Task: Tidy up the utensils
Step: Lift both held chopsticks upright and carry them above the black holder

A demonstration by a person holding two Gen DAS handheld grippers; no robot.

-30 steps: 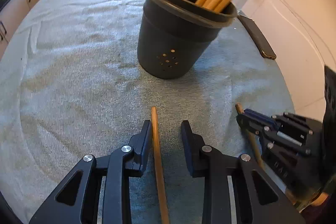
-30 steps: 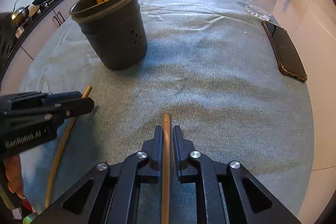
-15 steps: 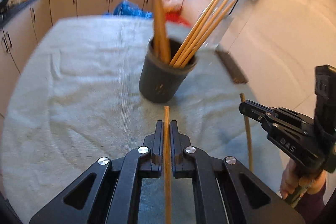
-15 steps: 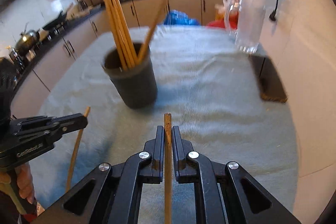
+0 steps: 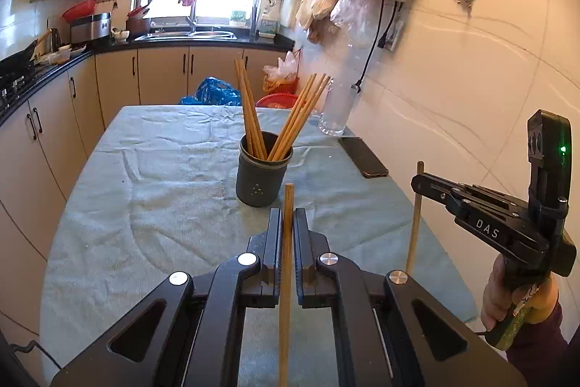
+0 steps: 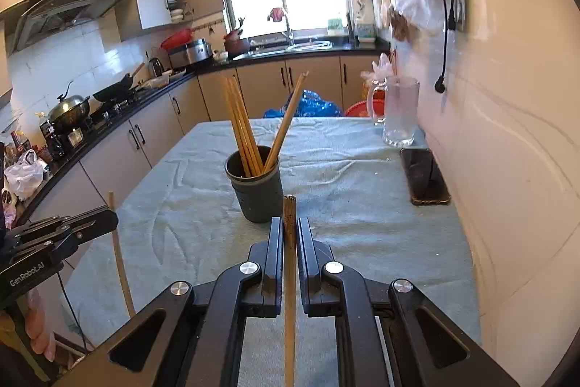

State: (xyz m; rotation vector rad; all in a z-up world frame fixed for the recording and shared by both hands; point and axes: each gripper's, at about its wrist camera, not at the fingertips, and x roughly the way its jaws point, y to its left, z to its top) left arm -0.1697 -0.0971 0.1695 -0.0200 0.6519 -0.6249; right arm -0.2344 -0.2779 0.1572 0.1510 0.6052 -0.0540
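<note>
Grippers left [image 5: 287, 223] and right [image 6: 289, 234] each pinch 1 slim round wooden chopstick [image 5: 285, 278] above towelling.

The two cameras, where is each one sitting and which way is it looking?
Left wrist: sits on the left gripper, looking down the table at the dark cup; right gripper and a hand show.
Right wrist: sits on the right gripper, facing the same cup; left gripper shows.
Shared: cup, phone, glass jug, each gripper shut on a chopstick.
</note>
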